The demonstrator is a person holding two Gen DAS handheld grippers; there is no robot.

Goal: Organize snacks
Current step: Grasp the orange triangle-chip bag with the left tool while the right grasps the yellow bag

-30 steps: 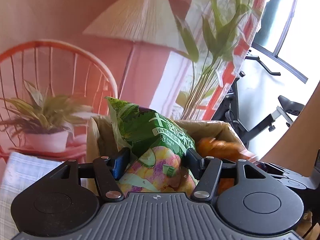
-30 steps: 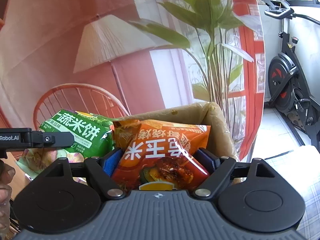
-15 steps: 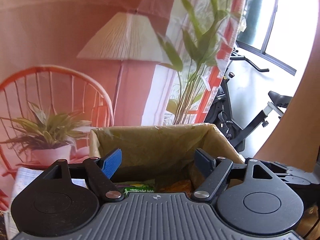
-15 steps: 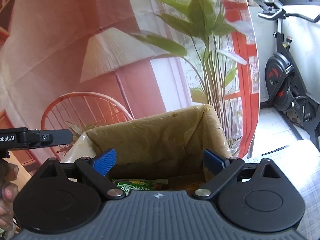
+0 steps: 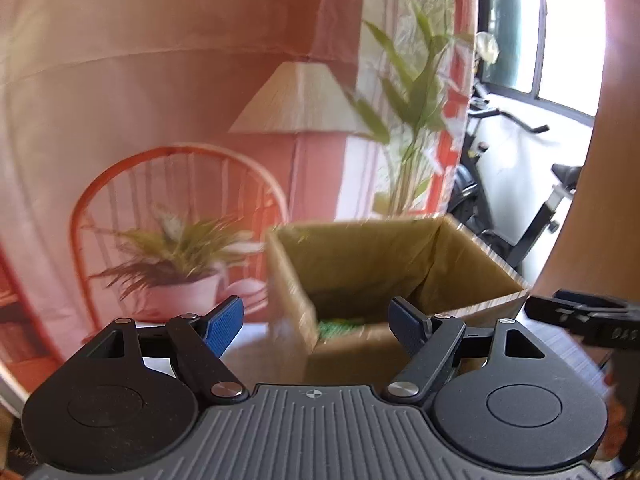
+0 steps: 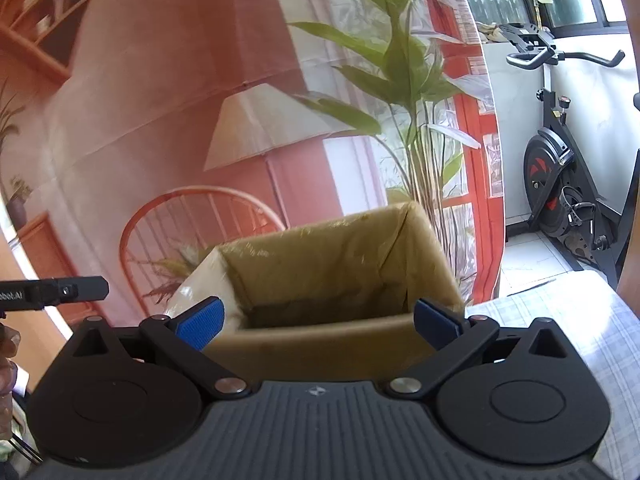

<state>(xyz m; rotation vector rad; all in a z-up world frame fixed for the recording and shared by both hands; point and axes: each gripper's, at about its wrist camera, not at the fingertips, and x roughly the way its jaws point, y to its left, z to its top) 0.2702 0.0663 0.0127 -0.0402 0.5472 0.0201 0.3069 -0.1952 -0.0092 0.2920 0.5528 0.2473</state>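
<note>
An open cardboard box [image 5: 472, 268] stands ahead in the left wrist view, and a strip of a green snack bag [image 5: 340, 326] shows inside it. The box also shows in the right wrist view [image 6: 320, 264], its contents hidden by the near wall. My left gripper [image 5: 316, 322] is open and empty, just in front of the box. My right gripper [image 6: 316, 322] is open and empty, just in front of the box's near wall. Part of the left gripper [image 6: 56, 292] shows at the left edge of the right wrist view. Part of the right gripper [image 5: 584, 314] shows at the right of the left wrist view.
A printed backdrop [image 6: 160, 120] with a lamp, chair and plants hangs behind the box. A checked tablecloth [image 6: 560, 320] covers the table to the right. An exercise bike [image 6: 568, 184] stands on the floor at the far right.
Both grippers let go of their snack bags, green on the left and orange on the right, into the box. Both have opened and pulled back from the box.
</note>
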